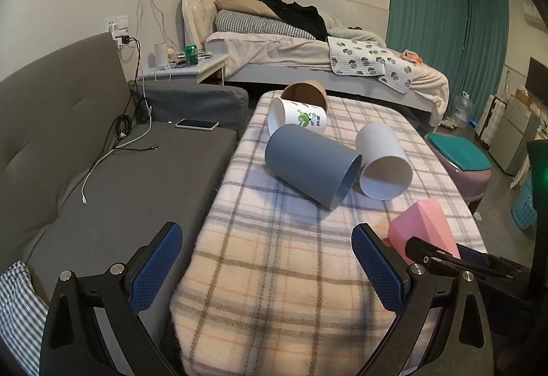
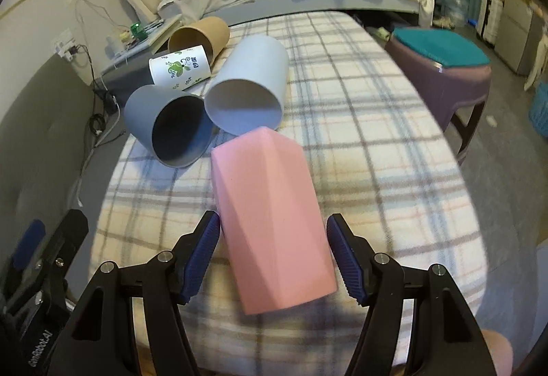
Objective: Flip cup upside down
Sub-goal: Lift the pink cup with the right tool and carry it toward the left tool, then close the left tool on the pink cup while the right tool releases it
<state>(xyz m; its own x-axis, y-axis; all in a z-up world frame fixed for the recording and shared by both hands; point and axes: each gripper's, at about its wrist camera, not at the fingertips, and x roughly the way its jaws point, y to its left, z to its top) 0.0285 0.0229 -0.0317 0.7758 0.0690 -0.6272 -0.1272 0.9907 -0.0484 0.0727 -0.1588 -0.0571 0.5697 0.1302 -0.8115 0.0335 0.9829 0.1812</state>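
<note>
**Pink cup sat between the right fingers, not yet gripped**

The pink cup point(image 2: 270, 225) lay on its side on the plaid blanket point(image 2: 376, 143) that covered the surface, close to the near edge. Its closed bottom pointed toward the right gripper point(image 2: 272, 259), and its mouth faced away toward the other cups. The right fingers point(image 2: 202, 256) stood one on each side of it. The left pad looked as if it touched the cup's side, but a small gap showed at the right pad — so the fingers were open around the cup and did not squeeze it yet. They probably sat there because this cup was nearest and easy to reach from that side.

The left gripper point(image 1: 267, 273) hung over the near left corner of the blanket, fingers point(image 1: 157, 266) spread wide with nothing between them. It looked like it was just waiting, out of the way.

Four more cups lay tipped over farther back: a gray cup point(image 2: 167, 129) and a white cup point(image 2: 250, 85) side by side and touching, then a printed cup point(image 2: 179, 67) and a brown cup point(image 2: 202, 37) behind them. The gray and white mouths faced the right gripper, just past the pink cup's far end.

The next move would likely be to close on the pink cup, lift it and turn it mouth-down. The soft blanket could make it wobble, so it should be set down gently.
</note>
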